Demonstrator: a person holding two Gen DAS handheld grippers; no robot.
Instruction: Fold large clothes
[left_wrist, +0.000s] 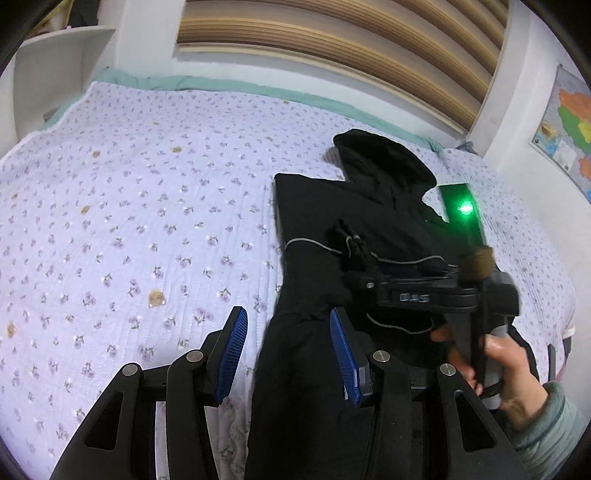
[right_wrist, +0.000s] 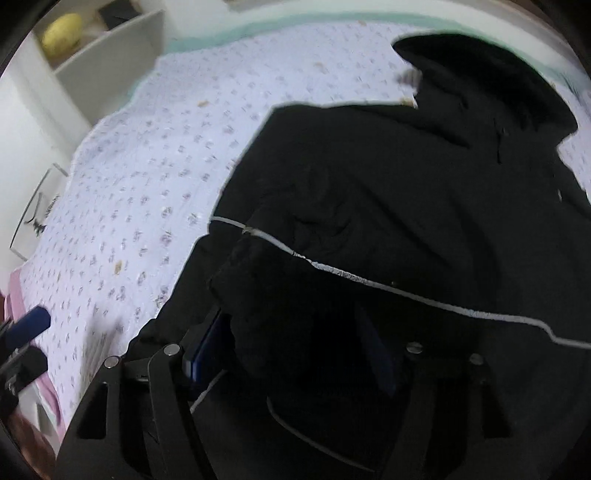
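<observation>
Black, padded and hooded, the large jacket with thin pale piping (left_wrist: 332, 221) lies on the bed's lilac flowered quilt (left_wrist: 129, 221), hood toward the headboard, sides seemingly folded in to a narrow strip. I judge we're mid-fold, between grasps: lengthwise folds look done, the crosswise fold is still to come.

Left gripper (left_wrist: 291, 354) hangs over the jacket's near left edge, blue-padded fingers (left_wrist: 232, 354) parted with only a strip of cloth edge under the gap, pressing on nothing. Right gripper (right_wrist: 291, 354) is down over the cloth, fingers spread; a dark fold bulges between them, but no pinch shows.

Next move calls for both to take the near hem and carry it toward the hood.

Only the left view shows the person's hand (left_wrist: 513, 373) on the right gripper's handle; only the right view, blurred, shows the white shelf holding something yellow (right_wrist: 61, 35).
</observation>
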